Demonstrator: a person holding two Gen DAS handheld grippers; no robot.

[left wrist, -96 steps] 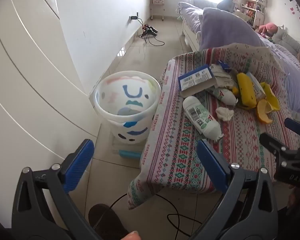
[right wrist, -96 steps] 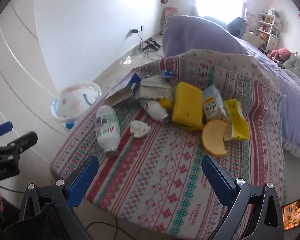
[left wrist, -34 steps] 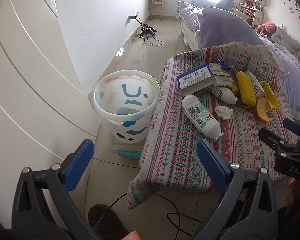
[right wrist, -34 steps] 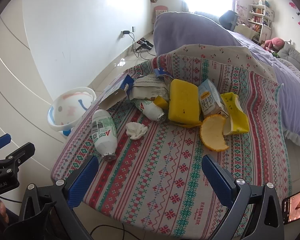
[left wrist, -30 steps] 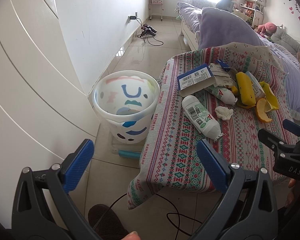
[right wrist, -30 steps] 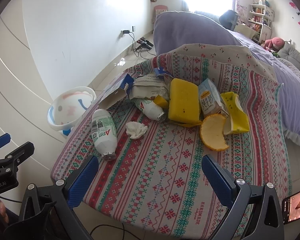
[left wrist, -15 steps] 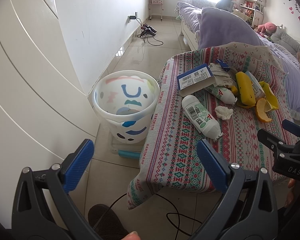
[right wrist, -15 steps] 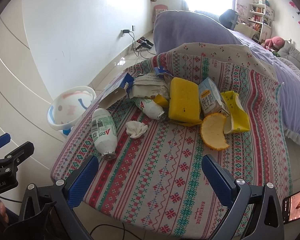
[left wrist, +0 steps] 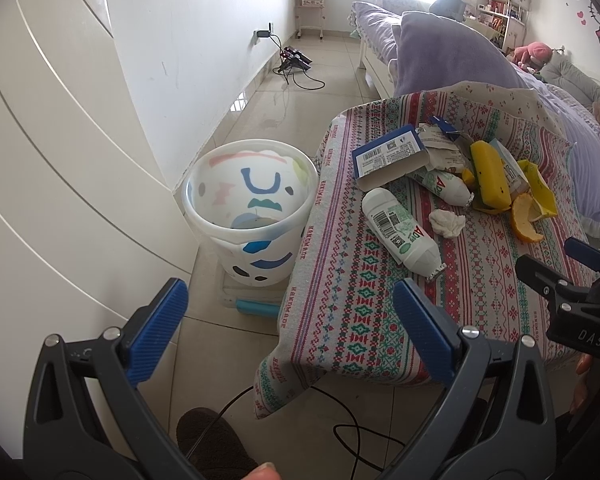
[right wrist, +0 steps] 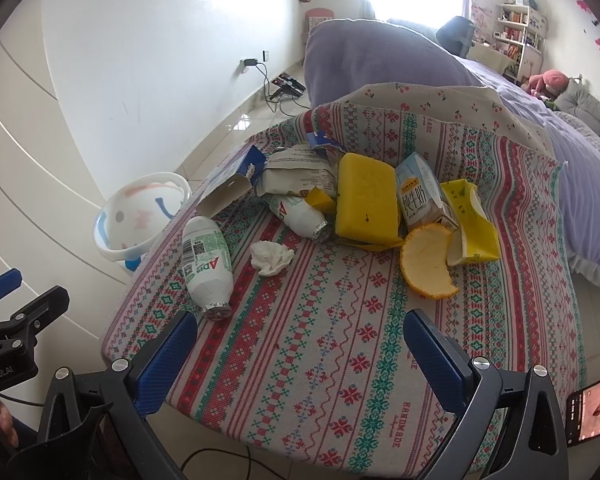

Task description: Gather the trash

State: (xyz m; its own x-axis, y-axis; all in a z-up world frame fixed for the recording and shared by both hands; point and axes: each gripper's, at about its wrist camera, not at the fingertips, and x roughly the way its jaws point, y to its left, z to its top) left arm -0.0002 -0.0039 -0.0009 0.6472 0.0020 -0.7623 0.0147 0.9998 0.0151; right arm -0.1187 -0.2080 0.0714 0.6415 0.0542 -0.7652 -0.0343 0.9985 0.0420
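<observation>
Table (right wrist: 340, 380) carrying the trash heaped at its far side. Painted bucket (left wrist: 252, 212) waiting on the floor just left, likely as the bin. Yellow sponge (right wrist: 366, 200), near bottle (right wrist: 206, 260), orange peel (right wrist: 426, 262), tissue wad (right wrist: 270, 258) lying untouched. Both tongs, left (left wrist: 288, 320) and right (right wrist: 300, 352), hanging spread and empty, nothing collected yet.

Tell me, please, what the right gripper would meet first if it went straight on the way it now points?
Probably the bare patterned tablecloth: the open right gripper looks down onto it. Continuing along the cloth, the crumpled white tissue lies nearest that line, though depth is unclear.
</observation>
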